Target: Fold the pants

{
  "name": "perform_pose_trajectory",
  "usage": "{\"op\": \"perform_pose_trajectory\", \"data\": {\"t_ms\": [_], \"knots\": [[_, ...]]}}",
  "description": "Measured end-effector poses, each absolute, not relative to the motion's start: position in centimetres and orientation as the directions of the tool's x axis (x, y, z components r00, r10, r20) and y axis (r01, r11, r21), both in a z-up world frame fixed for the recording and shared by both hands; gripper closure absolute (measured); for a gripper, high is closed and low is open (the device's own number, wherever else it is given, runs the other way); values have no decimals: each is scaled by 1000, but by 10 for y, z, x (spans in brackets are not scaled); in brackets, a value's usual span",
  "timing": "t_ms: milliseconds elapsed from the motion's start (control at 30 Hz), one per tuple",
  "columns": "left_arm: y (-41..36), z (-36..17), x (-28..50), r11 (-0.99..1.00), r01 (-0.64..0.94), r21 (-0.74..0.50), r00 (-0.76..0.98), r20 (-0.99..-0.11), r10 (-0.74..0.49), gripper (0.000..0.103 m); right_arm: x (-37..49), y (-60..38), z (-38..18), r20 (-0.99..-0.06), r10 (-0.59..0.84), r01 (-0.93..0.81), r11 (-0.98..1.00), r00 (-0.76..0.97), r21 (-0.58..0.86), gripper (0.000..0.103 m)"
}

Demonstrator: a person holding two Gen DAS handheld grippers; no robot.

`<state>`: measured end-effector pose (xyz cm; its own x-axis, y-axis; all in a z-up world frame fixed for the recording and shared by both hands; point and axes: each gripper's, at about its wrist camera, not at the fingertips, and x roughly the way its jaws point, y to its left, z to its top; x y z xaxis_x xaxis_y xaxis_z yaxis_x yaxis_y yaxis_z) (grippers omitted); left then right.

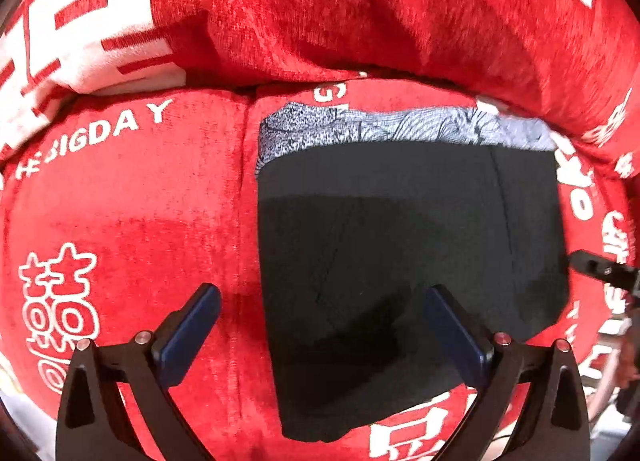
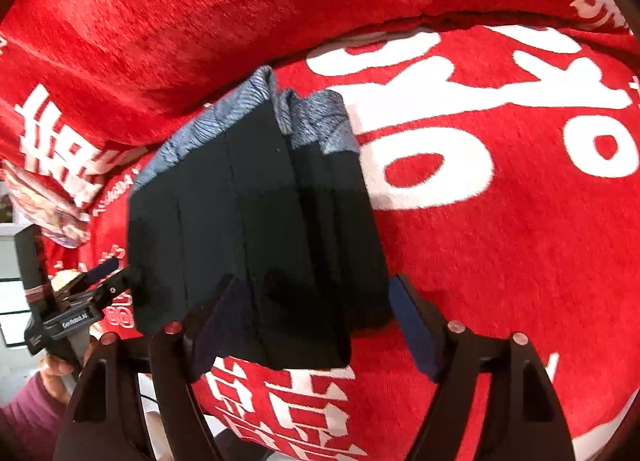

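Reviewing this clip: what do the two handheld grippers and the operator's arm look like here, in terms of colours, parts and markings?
Both grippers, left gripper and right gripper, have matte black angular finger frames with triangular cut-outs, flat dark blue pads and round silver and red fastener heads. Seen from the right wrist view, the left one carries small white lettering on its black body and a black handle. The operator's hand shows a purple sleeve.
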<state>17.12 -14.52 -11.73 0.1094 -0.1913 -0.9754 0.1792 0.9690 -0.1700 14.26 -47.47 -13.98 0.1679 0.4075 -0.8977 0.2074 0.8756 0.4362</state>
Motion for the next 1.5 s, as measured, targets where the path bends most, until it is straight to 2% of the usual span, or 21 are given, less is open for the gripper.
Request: {"op": "perform_pose_trajectory", "data": {"t_ms": [100, 300, 367, 533, 633, 767, 867, 933, 1033, 1100, 1333, 1500], "knots": [[-138, -120, 178, 957, 177, -228, 81, -966, -245, 0, 145, -477, -148, -875, 459, 198, 853, 155, 483, 19], [-120, -149, 193, 901, 123, -415, -61, -910, -411, 0, 155, -487, -167, -838, 530, 183, 818, 126, 545, 19], [-120, -153, 194, 889, 119, -443, -71, -897, -437, 0, 158, -491, -172, -826, 550, 180, 806, 123, 564, 19], [-132, -165, 195, 869, 120, -479, -84, -877, -472, 0, 170, -494, -193, -773, 629, 165, 757, 83, 633, 17], [-147, -175, 197, 877, 143, -459, -95, -888, -450, 0, 177, -490, -203, -745, 663, 162, 730, 71, 664, 17], [-152, -183, 199, 877, 95, -472, -98, -881, -463, 0, 182, -492, -209, -723, 686, 196, 700, 83, 687, 17], [-151, -180, 193, 888, 78, -454, -80, -890, -448, 0, 181, -495, -209, -727, 681, 231, 697, 85, 679, 25], [-155, -169, 186, 886, 92, -455, -45, -891, -453, 13, 178, -499, -208, -729, 679, 253, 693, 87, 675, 39], [-159, -150, 176, 871, 126, -475, 6, -877, -480, 32, 172, -500, -198, -725, 680, 223, 694, 107, 684, 51], [-157, -141, 171, 865, 136, -484, 23, -871, -491, 37, 170, -502, -191, -714, 689, 215, 684, 123, 697, 55], [-154, -103, 138, 841, 191, -506, 24, -854, -519, 38, 141, -496, -164, -662, 736, 208, 632, 142, 747, 58], [-133, -101, 111, 859, 185, -478, -6, -874, -485, 38, 99, -482, -159, -628, 765, 238, 589, 144, 772, 58]]}}
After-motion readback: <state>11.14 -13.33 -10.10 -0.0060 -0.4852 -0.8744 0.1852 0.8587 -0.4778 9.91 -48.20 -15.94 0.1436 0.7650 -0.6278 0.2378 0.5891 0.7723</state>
